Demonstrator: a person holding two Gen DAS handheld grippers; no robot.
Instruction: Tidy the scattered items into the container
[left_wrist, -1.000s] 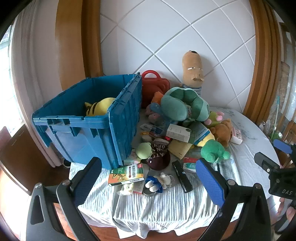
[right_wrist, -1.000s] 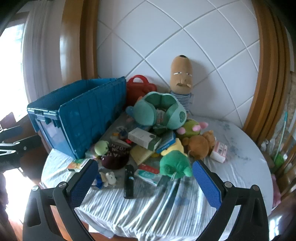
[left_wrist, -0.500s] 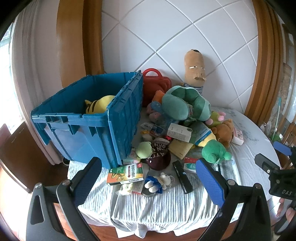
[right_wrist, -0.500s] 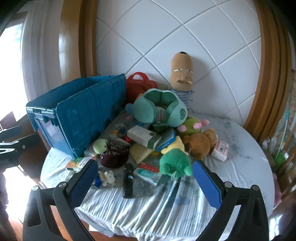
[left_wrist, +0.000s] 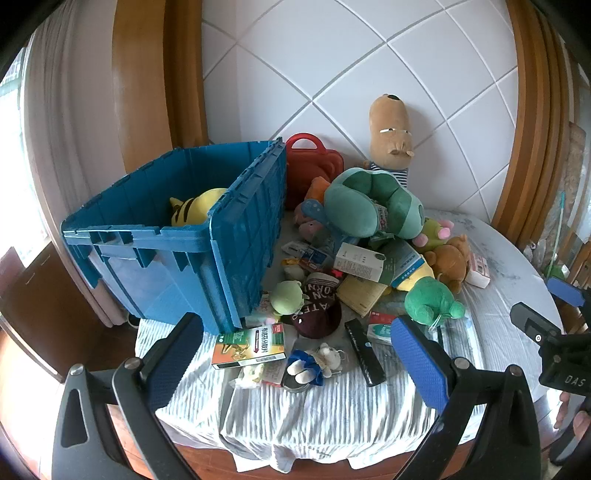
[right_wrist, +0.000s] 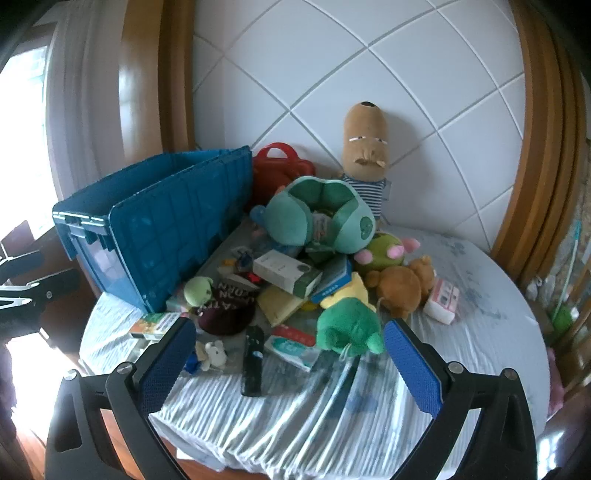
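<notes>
Between picks: left gripper (left_wrist: 295, 354) and right gripper (right_wrist: 288, 360) both spread wide and empty near the table's front edge, blue crate (left_wrist: 192, 236) far left with one yellow plush (left_wrist: 197, 210) inside, scattered pile right of it; next, likely closing on a near item such as the green box (left_wrist: 249, 345).

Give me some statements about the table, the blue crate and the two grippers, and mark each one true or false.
1. A yellow striped plush lies inside the blue crate. True.
2. The left hand-held gripper holds the green frog plush. False: it is open and empty.
3. The tall brown plush leans against the tiled wall. True.
4. The black remote is in the crate. False: it lies on the striped cloth.
5. The right hand-held gripper is open. True.
</notes>
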